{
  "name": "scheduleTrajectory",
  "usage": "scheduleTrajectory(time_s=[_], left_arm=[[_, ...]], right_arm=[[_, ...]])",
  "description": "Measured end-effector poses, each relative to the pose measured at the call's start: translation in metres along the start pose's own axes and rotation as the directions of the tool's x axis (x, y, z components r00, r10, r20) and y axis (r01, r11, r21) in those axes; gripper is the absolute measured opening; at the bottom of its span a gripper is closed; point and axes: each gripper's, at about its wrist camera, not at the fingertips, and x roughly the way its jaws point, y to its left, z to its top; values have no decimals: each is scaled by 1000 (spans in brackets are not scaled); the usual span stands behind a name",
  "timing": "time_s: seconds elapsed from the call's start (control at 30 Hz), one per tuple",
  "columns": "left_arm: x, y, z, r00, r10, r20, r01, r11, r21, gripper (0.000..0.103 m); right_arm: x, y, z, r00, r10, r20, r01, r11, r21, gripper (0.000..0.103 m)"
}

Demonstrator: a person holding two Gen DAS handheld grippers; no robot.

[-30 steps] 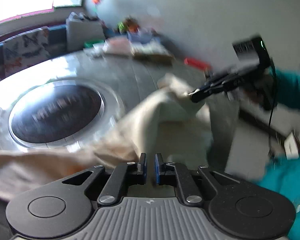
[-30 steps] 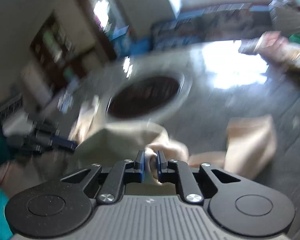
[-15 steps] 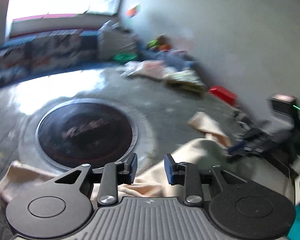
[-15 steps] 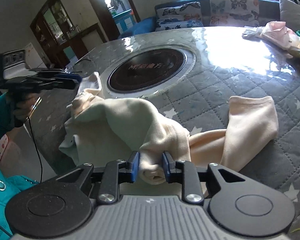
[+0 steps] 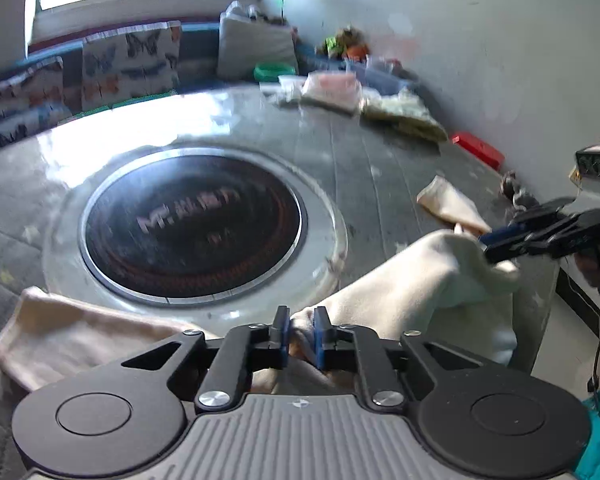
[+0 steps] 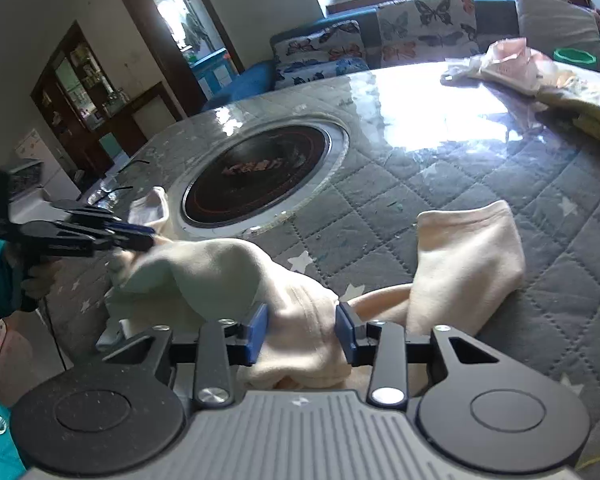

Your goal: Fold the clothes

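Two tools on one cream garment (image 6: pixel 228 276), bunched at surface (image 6: pixel 480 168) near edge. Left tool (image 5: pixel 300 330) just closed, pinching fold; right tool (image 6: pixel 302 334) part-open, cloth between pads, grip uncertain. Garment's long axis runs tool to tool.

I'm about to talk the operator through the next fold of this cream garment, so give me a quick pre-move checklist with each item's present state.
1. Left gripper holding the cream garment: ok, its jaws have just closed further and pinch a fold.
2. Right gripper holding the garment: cannot tell; cloth bunches between its jaws, the pads seem barely to press.
3. Garment fully on the table: not ok, one part hangs over the near edge.
4. Far sleeve flat: not ok, it is doubled up.
5. Fold area free of the clothes pile: ok, it lies apart.
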Motion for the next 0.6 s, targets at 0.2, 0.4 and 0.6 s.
scheduleTrajectory(time_s=[0.2,0.4,0.6], left_arm=[[-36,-13,12,982,13,190,-24,998,56,12],[-46,-31,-6,981,-97,166,60,976,211,12],[-40,-57,-40,994,-102,46,77,922,379,16]], right_arm=[[4,14,6,999,-23,41,25,997,-69,6],[0,25,8,999,5,47,0,993,-119,7],[6,23,-1,1000,-3,11,4,994,-105,27]])
